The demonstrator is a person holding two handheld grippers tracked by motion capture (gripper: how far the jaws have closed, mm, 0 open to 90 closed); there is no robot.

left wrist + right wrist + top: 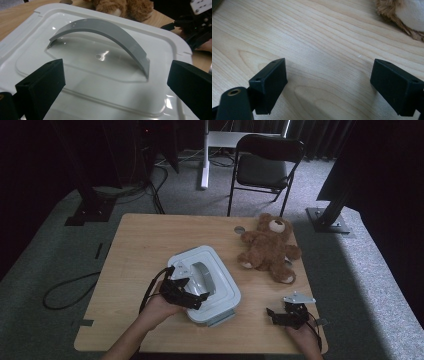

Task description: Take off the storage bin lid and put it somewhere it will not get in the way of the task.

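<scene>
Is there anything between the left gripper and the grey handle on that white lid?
Nothing visible. The left gripper hangs open over the white lid, its jaws spread to either side, and the grey handle arches straight ahead with bare lid between.

No text, label, brand, number or sign can be read anywhere. The white container lid [105,75] and its grey handle [105,32] are plain and unmarked, the wooden surface [317,37] carries only its grain, and the teddy bear [270,247] bears no tag that can be made out.
</scene>
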